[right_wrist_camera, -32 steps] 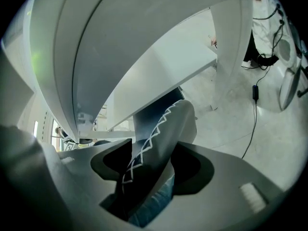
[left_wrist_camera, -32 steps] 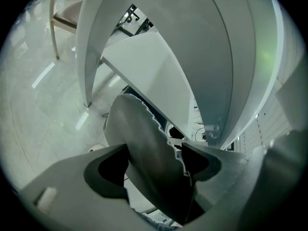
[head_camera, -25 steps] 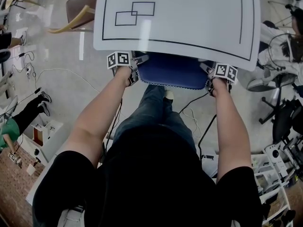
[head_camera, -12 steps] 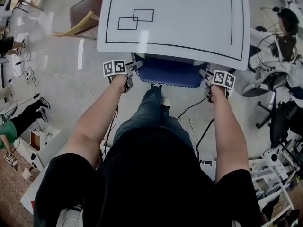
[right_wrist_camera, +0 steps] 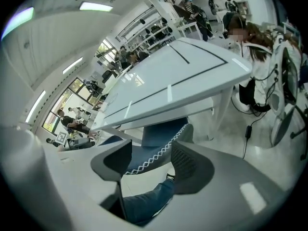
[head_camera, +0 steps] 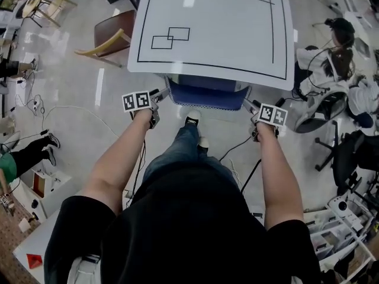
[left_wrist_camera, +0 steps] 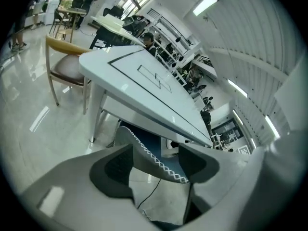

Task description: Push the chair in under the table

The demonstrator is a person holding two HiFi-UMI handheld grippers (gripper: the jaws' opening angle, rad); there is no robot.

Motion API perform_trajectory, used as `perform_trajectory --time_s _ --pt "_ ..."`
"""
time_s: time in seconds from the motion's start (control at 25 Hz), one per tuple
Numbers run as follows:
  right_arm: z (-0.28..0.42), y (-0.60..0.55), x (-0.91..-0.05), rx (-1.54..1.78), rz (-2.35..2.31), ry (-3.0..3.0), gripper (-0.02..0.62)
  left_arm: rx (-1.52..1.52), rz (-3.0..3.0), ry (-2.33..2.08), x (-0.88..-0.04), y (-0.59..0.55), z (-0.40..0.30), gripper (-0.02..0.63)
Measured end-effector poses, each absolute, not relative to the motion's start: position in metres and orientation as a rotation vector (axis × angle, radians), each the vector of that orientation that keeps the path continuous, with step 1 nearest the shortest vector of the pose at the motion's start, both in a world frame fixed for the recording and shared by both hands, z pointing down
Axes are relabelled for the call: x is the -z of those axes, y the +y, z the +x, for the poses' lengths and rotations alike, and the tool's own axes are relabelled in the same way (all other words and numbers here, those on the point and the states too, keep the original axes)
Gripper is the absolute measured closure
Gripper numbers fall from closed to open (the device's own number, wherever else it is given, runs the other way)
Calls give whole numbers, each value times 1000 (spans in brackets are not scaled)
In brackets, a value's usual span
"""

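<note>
Nearest: person in a black shirt, both forearms stretched fwd, one jeans leg (head_camera: pixel 177 152) stepped toward the blue chair (head_camera: pixel 207 95). The left gripper (head_camera: pixel 159 94) and right gripper (head_camera: pixel 247 103) hang just off the backrest's two top corners, not on them. A sec ago both sat right at those corners, so they've come up & back.

Left gripper view: pads (left_wrist_camera: pixel 115 167) fairly wide apart but closing. The chair's white-stitched backrest edge shows in the gap beyond them, w/ nothing pinched. Right gripper view, same story: pads (right_wrist_camera: pixel 185 163) apart, narrowing a bit. The stitched edge & the jeans leg show btw them, no grip.

Chair: tucked under the near edge of the white table (head_camera: pixel 225 16), w/ only the backrest & a strip of seat poking out toward the person. Its place rel. to the table edge looks unchanged vs 1 s ago. The whole tabletop, w/ black outline & two overlapped rectangles, is in frame now; before, its far edge was cut off.

Farther: wooden chair (head_camera: pixel 109 34) w/ brown seat near the table's left corner, cables across the floor at left. A seated person (head_camera: pixel 323 52) is at right, next to office chairs.
</note>
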State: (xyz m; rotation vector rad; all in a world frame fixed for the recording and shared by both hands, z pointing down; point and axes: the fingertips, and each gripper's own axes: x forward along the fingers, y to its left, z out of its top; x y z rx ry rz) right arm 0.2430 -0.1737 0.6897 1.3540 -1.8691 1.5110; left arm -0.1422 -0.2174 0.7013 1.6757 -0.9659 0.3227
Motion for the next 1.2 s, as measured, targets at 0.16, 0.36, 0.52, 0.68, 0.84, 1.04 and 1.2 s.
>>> perform_trajectory --time_s 0.16,0.36,0.52,0.68,0.84,1.04,1.2 --pt "239 -171 -643 -1425 1383 -1973 308 -239 1721 -962 -661 -213 -134 195" --pt "239 -173 -586 -1305 1437 -2088 309 -197 1854 -960 -599 -212 -120 218" --pt "237 -177 -533 -1174 1479 -2187 310 -178 1958 -1001 -546 -213 -121 249" --pt "236 -173 -483 -1018 1523 -2272 316 -200 2093 -1072 -493 -209 -123 273" --pt "235 -164 -437 -856 1562 -2330 338 -247 2213 -1110 -453 -197 -118 308" --pt "236 -150 -388 -728 1605 -2405 374 -294 2330 -1113 -416 -179 -106 342" --pt "238 -137 -357 -632 1630 -2429 389 -291 2407 -1127 -388 -165 -99 360"
